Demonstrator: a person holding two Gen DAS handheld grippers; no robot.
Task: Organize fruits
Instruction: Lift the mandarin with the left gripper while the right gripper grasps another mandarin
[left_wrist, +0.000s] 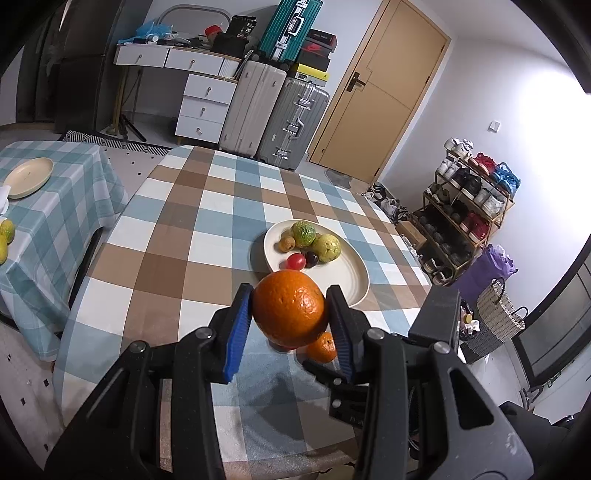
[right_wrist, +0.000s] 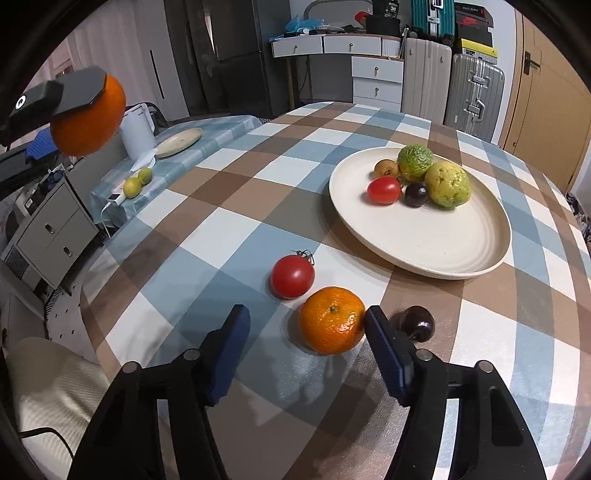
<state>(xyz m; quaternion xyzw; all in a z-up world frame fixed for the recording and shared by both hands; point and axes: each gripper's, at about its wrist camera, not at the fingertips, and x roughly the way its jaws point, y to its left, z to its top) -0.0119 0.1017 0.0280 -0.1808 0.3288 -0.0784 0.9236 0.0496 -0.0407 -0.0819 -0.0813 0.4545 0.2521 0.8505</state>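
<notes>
**Orange fruit gripped above checked worktop**

Orange peel fills the left tool (left_wrist: 290, 314), clamped on a large orange (left_wrist: 288, 308) held in the air. The right tool (right_wrist: 306, 325), jaws apart, straddles a mandarin (right_wrist: 331, 319) on the worktop (right_wrist: 236, 192). Just beyond the mandarin lies a tomato (right_wrist: 291, 276); farther still, a plate (right_wrist: 417, 236) of fruit.
</notes>
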